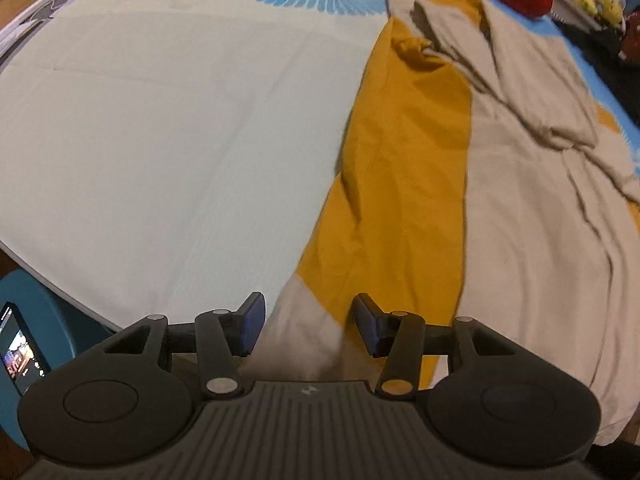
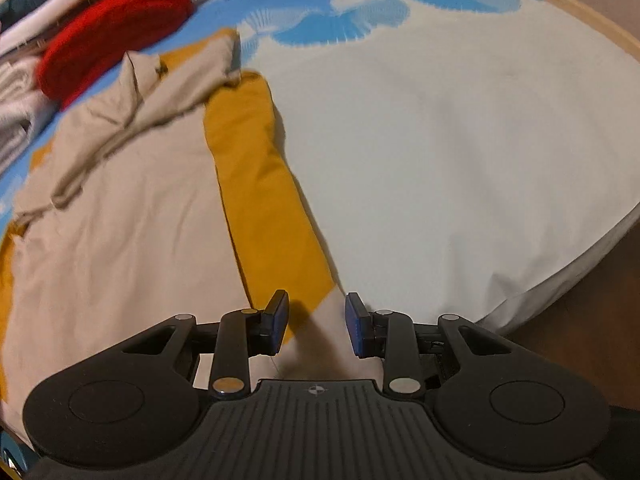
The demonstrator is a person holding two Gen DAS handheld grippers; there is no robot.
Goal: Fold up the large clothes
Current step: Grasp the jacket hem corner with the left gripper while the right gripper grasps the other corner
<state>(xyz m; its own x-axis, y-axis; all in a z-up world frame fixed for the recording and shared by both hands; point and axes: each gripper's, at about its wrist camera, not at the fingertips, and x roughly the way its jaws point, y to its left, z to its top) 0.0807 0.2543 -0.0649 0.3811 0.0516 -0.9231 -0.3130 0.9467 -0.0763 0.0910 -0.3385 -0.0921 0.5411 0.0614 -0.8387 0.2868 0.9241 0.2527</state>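
Blurring garment [image 2: 120, 208] folds; right tool [image 2: 316, 326] base hiding hem.

Left gripper [image 1: 305, 326]: matte black, ribbed centre plate, a round disc housing on each side, silver rivets at the linkage pivots, blue pads on the fingers (a small crosshair mark sits on the plate). Right gripper [image 2: 317, 325]: same build, same blue pads.

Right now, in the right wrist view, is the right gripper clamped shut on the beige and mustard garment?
No, the right gripper stands open, its pads apart, above the garment, gripping nothing.
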